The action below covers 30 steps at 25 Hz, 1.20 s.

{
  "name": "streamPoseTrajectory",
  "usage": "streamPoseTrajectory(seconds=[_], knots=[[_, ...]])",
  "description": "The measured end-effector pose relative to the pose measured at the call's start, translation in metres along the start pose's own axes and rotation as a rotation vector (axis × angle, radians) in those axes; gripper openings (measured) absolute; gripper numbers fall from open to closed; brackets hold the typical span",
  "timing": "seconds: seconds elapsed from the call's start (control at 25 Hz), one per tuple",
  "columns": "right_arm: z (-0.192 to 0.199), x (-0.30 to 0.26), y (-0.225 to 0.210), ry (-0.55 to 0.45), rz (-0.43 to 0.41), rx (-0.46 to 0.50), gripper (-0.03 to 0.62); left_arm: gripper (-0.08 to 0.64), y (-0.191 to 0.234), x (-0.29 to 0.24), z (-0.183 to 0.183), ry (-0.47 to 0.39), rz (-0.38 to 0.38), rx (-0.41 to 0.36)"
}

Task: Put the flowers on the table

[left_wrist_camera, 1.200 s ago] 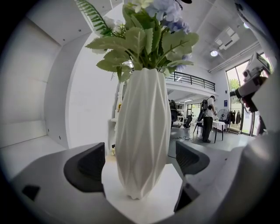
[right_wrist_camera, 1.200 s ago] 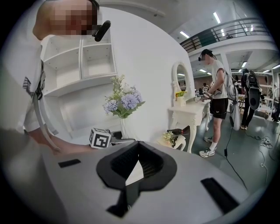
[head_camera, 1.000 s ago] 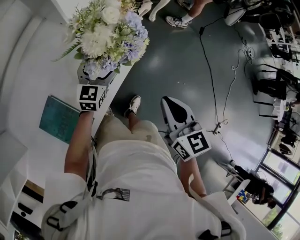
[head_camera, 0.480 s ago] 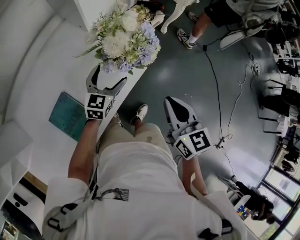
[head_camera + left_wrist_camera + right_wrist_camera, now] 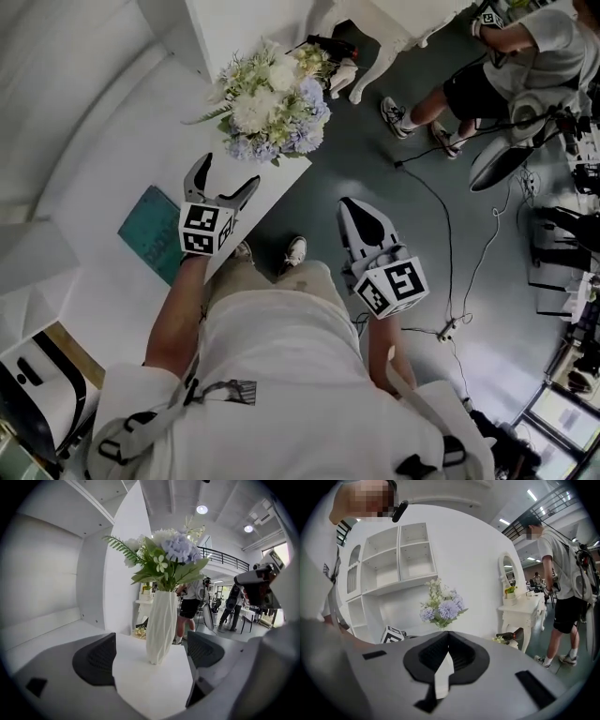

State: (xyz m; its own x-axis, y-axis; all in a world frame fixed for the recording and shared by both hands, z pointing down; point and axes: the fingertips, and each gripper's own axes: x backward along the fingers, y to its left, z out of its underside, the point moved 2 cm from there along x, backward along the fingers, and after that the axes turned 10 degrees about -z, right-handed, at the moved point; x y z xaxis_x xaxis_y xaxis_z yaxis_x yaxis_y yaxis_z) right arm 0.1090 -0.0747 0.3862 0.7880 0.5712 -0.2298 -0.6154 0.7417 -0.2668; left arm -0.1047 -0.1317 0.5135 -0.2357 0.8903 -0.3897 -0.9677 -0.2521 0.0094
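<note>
The flowers [image 5: 272,108] stand upright in a white vase [image 5: 160,627] on the desk [image 5: 122,159], straight ahead of and clear of the nearer left gripper [image 5: 227,173], fingers spread wide; the right gripper [image 5: 354,208], fingers together and empty, hangs over the floor [image 5: 366,150].

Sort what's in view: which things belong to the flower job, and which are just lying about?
Job: flowers in the white vase, standing on the table; left gripper, open, apart from the vase.
Lying about: teal book on the table; floor cables; right gripper, shut, empty.
</note>
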Motion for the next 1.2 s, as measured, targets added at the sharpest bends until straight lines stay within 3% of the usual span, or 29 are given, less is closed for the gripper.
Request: streamPoseTrajectory(seconds=[0.28, 0.72, 1.0, 1.2], knots=[[-0.028, -0.003, -0.021, -0.061, -0.050, 0.026, 0.011, 0.438, 0.006, 0.019, -0.015, -0.003, -0.098, 0.004], [-0.045, -0.001, -0.042, -0.101, -0.111, 0.036, 0.011, 0.179, 0.017, 0.043, -0.029, 0.003, -0.253, 0.064], [-0.051, -0.013, -0.055, -0.085, -0.153, 0.048, 0.011, 0.047, 0.035, 0.064, -0.069, -0.088, -0.350, 0.063], [-0.065, -0.025, -0.059, -0.093, -0.172, 0.063, 0.011, 0.015, 0.052, 0.085, -0.094, -0.125, -0.414, 0.056]])
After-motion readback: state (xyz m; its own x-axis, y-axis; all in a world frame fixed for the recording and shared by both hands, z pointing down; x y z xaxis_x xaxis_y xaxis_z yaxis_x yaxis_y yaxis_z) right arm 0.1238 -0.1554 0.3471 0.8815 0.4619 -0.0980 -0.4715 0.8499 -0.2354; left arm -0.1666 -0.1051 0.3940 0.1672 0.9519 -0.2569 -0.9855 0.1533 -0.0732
